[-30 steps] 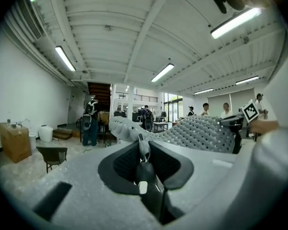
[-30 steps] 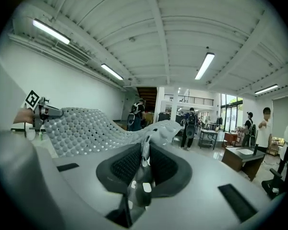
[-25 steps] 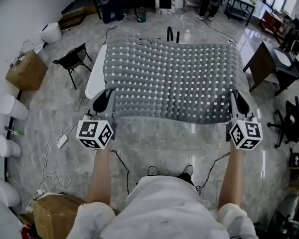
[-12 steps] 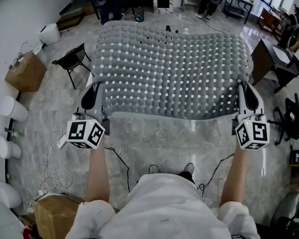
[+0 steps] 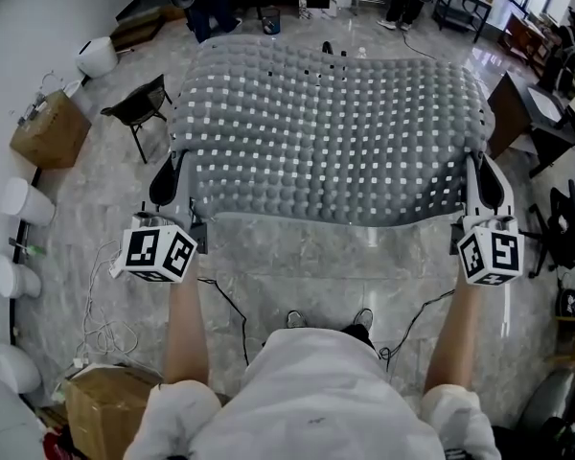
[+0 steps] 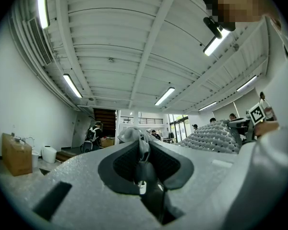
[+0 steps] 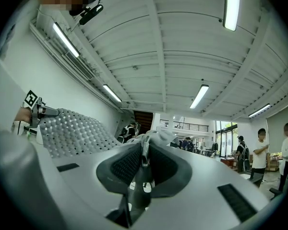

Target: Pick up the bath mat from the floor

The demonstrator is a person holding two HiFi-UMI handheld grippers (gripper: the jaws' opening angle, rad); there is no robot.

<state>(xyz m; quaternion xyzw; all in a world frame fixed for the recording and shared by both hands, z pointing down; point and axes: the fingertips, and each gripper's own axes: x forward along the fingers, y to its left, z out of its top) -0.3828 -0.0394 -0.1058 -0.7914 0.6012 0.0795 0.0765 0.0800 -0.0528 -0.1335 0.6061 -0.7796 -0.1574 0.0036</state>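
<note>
The grey bath mat point(image 5: 331, 137), covered in round bumps and small white squares, hangs off the floor, stretched flat between my two grippers. My left gripper point(image 5: 175, 164) is shut on its near left corner, my right gripper point(image 5: 480, 161) on its near right corner. In the left gripper view, a fold of mat fabric point(image 6: 143, 145) is pinched between the jaws, and the mat point(image 6: 213, 137) stretches away to the right. In the right gripper view the jaws pinch the mat's corner point(image 7: 146, 150) likewise, and the mat point(image 7: 72, 131) runs off left.
A black folding chair point(image 5: 139, 108) and a cardboard box point(image 5: 50, 132) stand at the left, with white containers point(image 5: 24, 204) along the wall. Cables point(image 5: 105, 286) lie on the marble floor. A dark desk point(image 5: 517, 113) and office chair point(image 5: 567, 223) are at the right. People stand far back.
Both grippers have risen and moved apart a little with the mat, which now sits higher and closer to the head camera. The grip on both corners is unchanged.
</note>
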